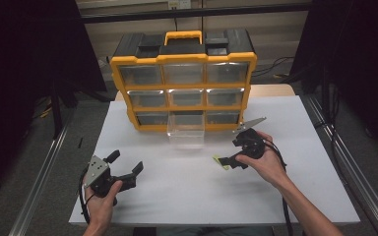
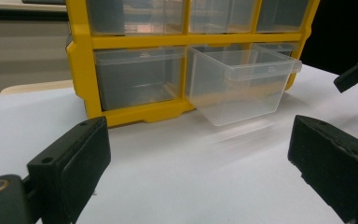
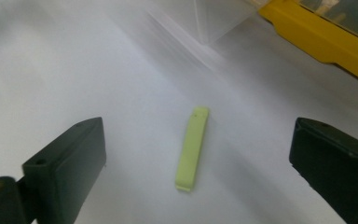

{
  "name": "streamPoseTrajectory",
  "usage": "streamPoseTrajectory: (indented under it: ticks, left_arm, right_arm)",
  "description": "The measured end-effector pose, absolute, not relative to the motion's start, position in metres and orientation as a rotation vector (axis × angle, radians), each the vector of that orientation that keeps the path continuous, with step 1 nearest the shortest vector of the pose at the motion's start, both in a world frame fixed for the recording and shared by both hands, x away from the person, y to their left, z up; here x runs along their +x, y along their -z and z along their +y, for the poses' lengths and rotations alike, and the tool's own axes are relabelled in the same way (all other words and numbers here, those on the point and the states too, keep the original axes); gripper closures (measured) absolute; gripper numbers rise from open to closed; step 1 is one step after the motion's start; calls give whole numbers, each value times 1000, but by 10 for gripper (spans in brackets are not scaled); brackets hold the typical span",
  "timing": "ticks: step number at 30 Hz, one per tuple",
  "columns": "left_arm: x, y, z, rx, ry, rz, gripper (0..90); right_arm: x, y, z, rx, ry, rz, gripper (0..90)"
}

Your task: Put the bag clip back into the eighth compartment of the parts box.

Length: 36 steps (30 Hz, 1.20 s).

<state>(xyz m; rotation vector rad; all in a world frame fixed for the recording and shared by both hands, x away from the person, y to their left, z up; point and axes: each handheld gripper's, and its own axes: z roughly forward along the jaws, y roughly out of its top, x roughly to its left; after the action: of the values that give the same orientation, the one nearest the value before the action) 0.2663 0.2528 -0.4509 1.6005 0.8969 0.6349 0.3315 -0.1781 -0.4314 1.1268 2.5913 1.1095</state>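
So there's a yellow and black drawer organizer point(image 1: 183, 78) at the back of the white table point(image 1: 305, 187), and its bottom-middle clear drawer point(image 1: 186, 129) is pulled out toward the person. The right gripper point(image 3: 196, 154) has its jaws spread wide over a small pale green strip point(image 3: 192, 148) lying flat on the table, not touching it. The left gripper point(image 1: 126, 163) sits near the front left, jaws wide too, holding nothing.

A flat pale-green strip point(image 3: 193, 148) lies on the white table at about five o'clock from the pulled-out clear drawer point(image 1: 186, 129).
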Motion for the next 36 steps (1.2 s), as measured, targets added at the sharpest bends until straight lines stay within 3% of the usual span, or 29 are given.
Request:
streamPoseTrajectory:
  ticks: [16,26,36]
  left_arm:
    - [267,452,253,1616,-624,884,57]
    - [267,453,252,1616,-625,891,56]
    - [267,453,252,1616,-623,889,56]
  right_arm:
    - [356,432,-167,1120,-826,2878,136]
    - [370,433,-158,1145,-696,2957,116]
    - [380,432,-144,1106,-557,3016,229]
